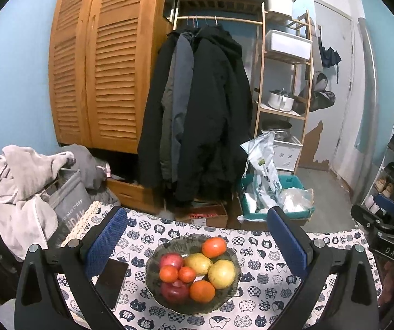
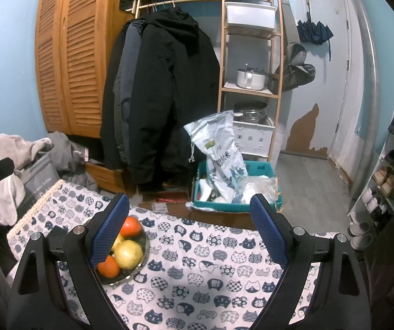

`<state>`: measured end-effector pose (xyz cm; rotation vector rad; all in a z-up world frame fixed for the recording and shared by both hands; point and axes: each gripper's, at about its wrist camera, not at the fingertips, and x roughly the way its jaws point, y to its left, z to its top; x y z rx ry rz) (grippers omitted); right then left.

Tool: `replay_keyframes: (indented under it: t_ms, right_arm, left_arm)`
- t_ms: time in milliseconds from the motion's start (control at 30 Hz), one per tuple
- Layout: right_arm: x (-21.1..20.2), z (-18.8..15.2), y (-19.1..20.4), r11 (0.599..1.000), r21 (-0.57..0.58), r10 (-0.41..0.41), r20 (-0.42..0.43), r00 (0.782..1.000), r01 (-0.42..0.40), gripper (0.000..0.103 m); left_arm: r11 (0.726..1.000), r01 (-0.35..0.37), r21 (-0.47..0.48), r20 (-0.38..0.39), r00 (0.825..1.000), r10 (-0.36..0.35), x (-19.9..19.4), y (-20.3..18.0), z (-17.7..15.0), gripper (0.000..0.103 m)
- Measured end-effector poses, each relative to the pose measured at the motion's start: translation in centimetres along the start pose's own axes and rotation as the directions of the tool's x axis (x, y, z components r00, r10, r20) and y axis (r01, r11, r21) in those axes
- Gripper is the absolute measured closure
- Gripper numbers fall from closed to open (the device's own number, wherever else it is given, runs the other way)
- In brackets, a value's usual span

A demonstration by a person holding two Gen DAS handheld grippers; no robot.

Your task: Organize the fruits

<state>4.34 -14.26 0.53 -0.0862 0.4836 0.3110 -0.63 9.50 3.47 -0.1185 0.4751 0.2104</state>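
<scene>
Left gripper (image 1: pixel 197 243): blue knurled pads spread wide, nothing held. Round dark glass bowl (image 1: pixel 231 294) seen lower centre of left view, between the fingers, on cat-print tablecloth (image 1: pixel 265 291). Piled inside: smooth oranges (image 1: pixel 202 291), red apples (image 1: pixel 174 291), yellow oval pear (image 1: pixel 198 263) with long axis running left-right. Flat dark phone (image 1: pixel 113 283) lies just left of bowl. Right gripper (image 2: pixel 190 228): pads parted, empty; bowl (image 2: pixel 142 250) seen lower left, partly hidden behind left finger.
</scene>
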Motion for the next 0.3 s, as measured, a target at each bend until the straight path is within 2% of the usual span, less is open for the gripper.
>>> replay_keyframes:
  t_ms: [300]
  right_arm:
    - [-0.05, -0.01, -0.01, 1.000, 0.000, 0.002, -0.002, 1.000, -0.002, 0.015]
  left_arm:
    - [1.000, -0.009, 0.009, 0.011, 1.000, 0.009, -0.17, -0.36, -0.05, 0.001]
